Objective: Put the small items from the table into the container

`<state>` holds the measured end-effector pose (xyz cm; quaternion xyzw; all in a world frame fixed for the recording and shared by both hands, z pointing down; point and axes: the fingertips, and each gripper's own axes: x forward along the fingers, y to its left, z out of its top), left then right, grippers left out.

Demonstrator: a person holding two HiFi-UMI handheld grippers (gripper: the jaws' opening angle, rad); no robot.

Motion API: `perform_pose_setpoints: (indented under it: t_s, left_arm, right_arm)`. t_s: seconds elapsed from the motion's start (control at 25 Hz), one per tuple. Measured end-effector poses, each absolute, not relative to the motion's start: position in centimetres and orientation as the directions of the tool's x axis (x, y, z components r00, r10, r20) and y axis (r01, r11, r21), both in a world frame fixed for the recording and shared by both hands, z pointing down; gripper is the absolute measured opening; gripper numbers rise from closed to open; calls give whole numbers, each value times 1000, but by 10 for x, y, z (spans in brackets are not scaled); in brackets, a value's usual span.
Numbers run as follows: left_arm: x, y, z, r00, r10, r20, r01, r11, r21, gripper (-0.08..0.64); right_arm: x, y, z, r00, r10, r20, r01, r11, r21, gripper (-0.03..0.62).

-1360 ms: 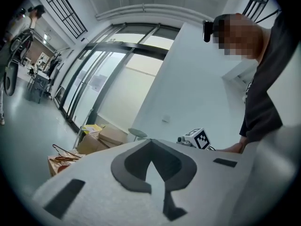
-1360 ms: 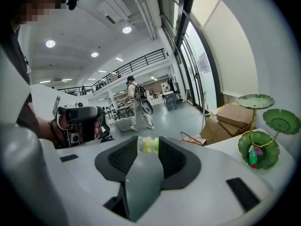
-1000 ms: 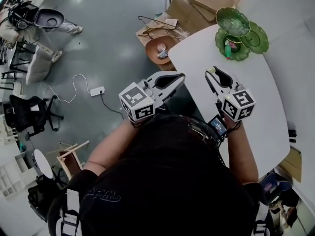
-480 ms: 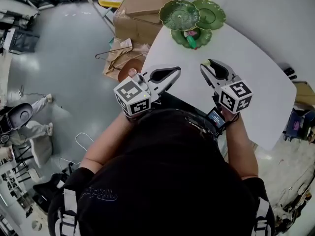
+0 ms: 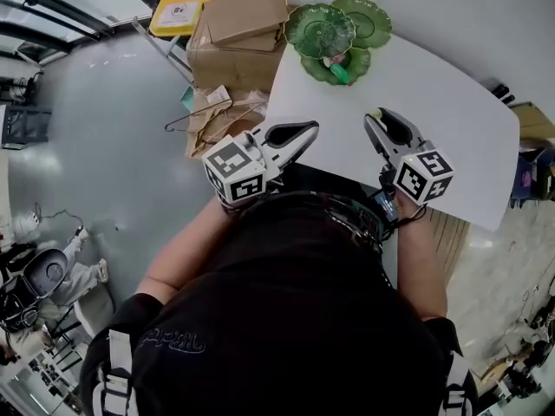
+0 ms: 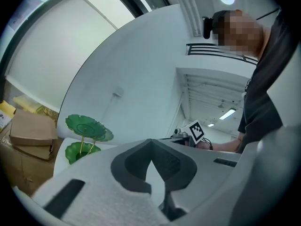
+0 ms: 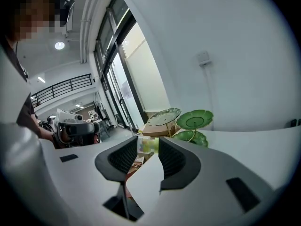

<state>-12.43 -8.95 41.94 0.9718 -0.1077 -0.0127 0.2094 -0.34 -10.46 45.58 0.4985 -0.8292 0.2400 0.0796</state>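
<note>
A green stand of three leaf-shaped plates rises at the far end of the white table. A small pink and green item lies on its lowest plate. The stand also shows in the left gripper view, and the stand appears beyond the jaws in the right gripper view. My left gripper hovers at the table's near left edge, its tips touching and nothing held. My right gripper is over the table nearer the middle, jaws apart and empty. Both point toward the stand and are well short of it.
Cardboard boxes and a yellow package are stacked on the floor left of the table. Wire hangers on brown paper lie beside them. Another person is far off at the lower left. The table's right edge is near my right arm.
My view has swung round, so the table and stand now lie straight ahead. Both grippers turned with me toward the stand. Neither pair of jaws changed.
</note>
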Motion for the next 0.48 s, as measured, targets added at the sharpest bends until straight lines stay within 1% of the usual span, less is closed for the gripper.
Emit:
perform_pose_setpoints:
  t_s: [0.16, 0.48]
  left_arm:
    - [-133, -92, 421, 977, -213, -4, -188, -870, 455, 3]
    - [-135, -106, 432, 971, -239, -6, -208, -857, 472, 3]
  right_arm:
    - [-13, -100, 457, -478, -788, 387, -872, 373, -318, 144]
    - [-21, -113, 478, -508, -748, 428, -858, 394, -330, 146]
